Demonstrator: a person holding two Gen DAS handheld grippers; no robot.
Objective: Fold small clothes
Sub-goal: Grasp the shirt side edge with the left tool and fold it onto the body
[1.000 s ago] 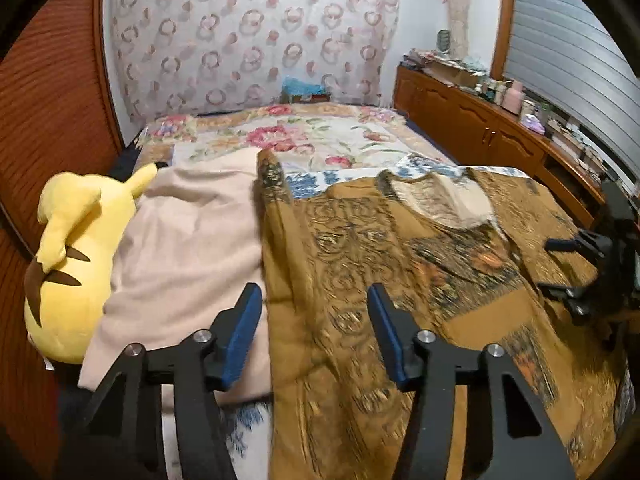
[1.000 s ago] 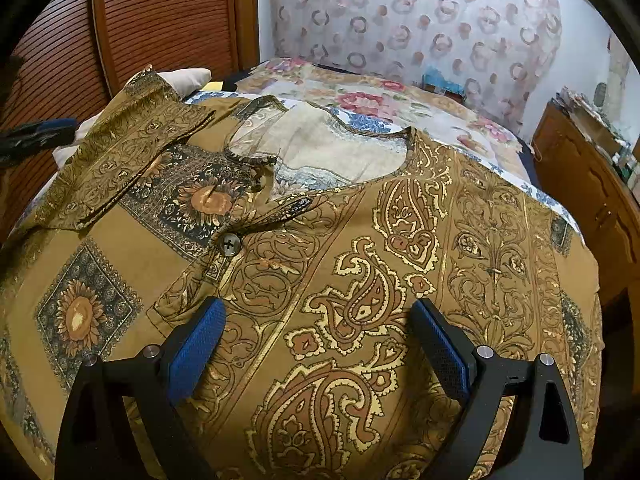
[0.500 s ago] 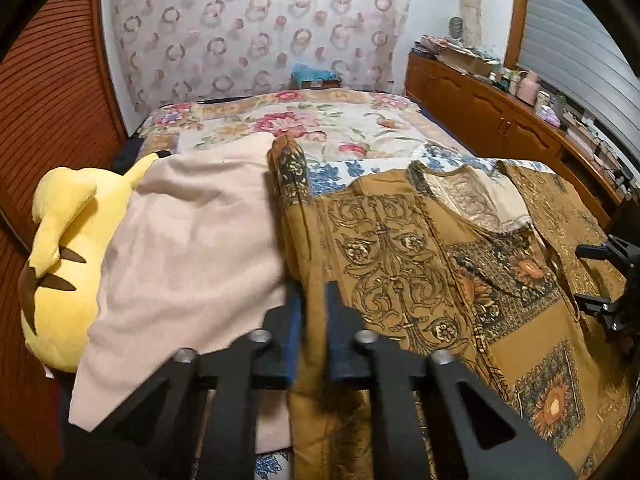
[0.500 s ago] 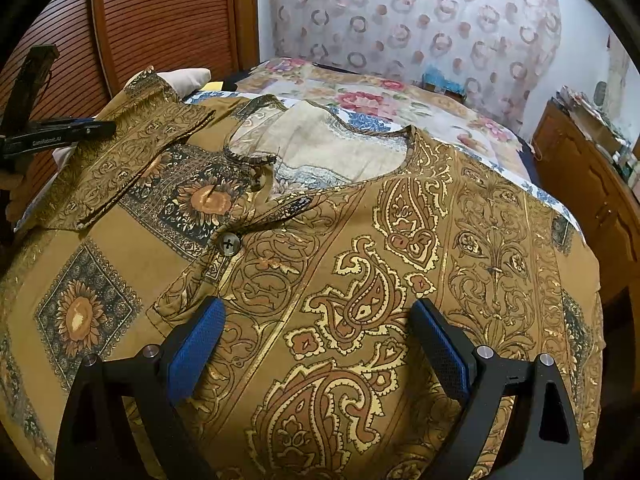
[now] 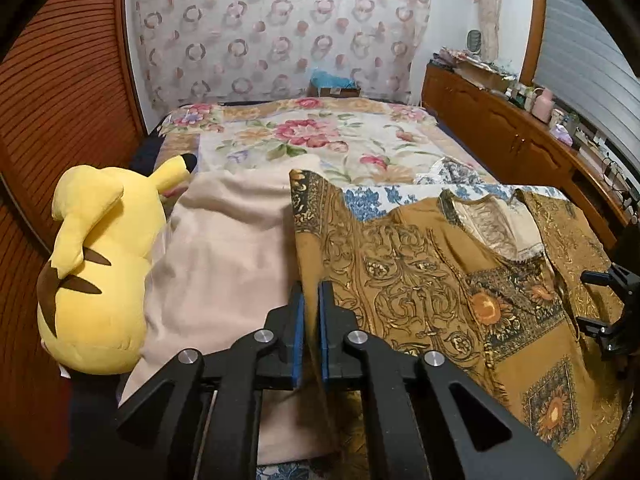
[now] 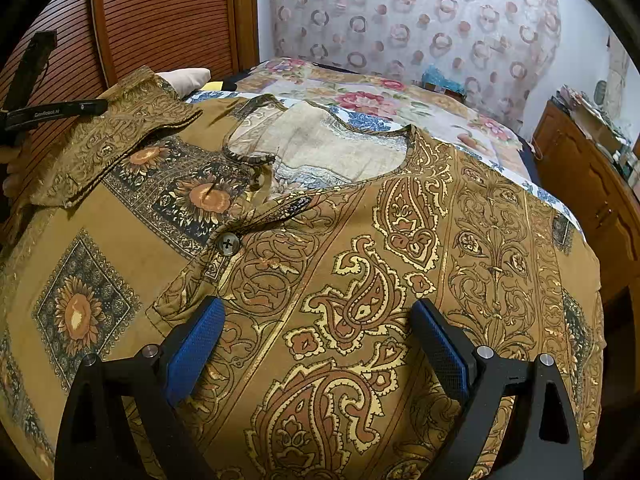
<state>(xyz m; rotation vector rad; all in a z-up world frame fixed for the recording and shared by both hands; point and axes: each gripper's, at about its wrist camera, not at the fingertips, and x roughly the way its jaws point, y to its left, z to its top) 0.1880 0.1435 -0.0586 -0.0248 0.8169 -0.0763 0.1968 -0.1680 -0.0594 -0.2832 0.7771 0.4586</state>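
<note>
Bedroom scene: the mustard paisley shirt (image 6: pixel 360 280) lies spread across the near end of the floral-quilted bed (image 5: pixel 304 140). Left gripper (image 5: pixel 311 300) pinches the shirt's sleeve edge; right gripper (image 6: pixel 316 320) hovers over it, jaws wide, holding nothing. A wooden cabinet (image 5: pixel 500 128) lines the wall.

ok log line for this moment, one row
left claw: shut on shirt edge | right claw: open over shirt front | stage: first fold starting
</note>
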